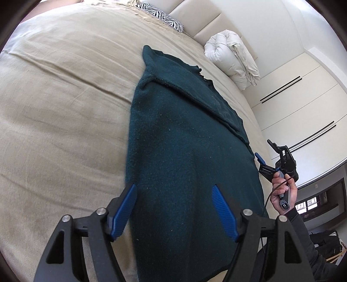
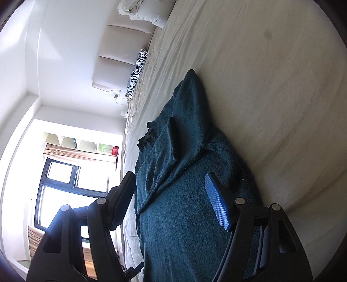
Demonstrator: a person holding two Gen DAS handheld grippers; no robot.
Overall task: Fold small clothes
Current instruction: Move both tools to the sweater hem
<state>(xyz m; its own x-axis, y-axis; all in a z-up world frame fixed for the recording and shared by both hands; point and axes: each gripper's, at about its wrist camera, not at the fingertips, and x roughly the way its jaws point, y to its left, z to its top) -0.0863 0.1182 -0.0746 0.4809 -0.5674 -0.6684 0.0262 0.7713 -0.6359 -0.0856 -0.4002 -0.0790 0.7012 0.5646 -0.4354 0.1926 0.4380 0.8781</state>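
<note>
- Left wrist view: we are holding the left gripper (image 1: 173,199) spread wide above the near end of one dark teal sweater (image 1: 184,151), pinching nothing.
- The sweater is lying lengthwise on the beige bed (image 1: 65,108), already narrowed, with one sleeve (image 1: 208,102) folded back over its body.
- Our right gripper (image 1: 263,163) is hovering just beside the sweater's right edge, held in the right hand (image 1: 284,191); from here we cannot tell how far its fingers are spread.
- We are counting one sweater, one zebra-print pillow (image 1: 160,15) and one rolled white duvet (image 1: 233,58) by the headboard.
- Right wrist view: we are seeing the right gripper (image 2: 171,195) spread open over the same sweater (image 2: 184,217), gripping nothing; the sleeve (image 2: 173,138) is lying along the body in loose ridges.
- One zebra-print pillow (image 2: 137,71) and one white duvet (image 2: 147,10) are showing far up the bed (image 2: 271,86).
- Our judgement: the widthwise folds look done, and the lengthwise fold is coming next.
- To do it well, we are planning to pinch both near corners through all layers, one per gripper.
- We are then lifting evenly and carrying the hem toward the collar without dragging the sleeve loose.
</note>
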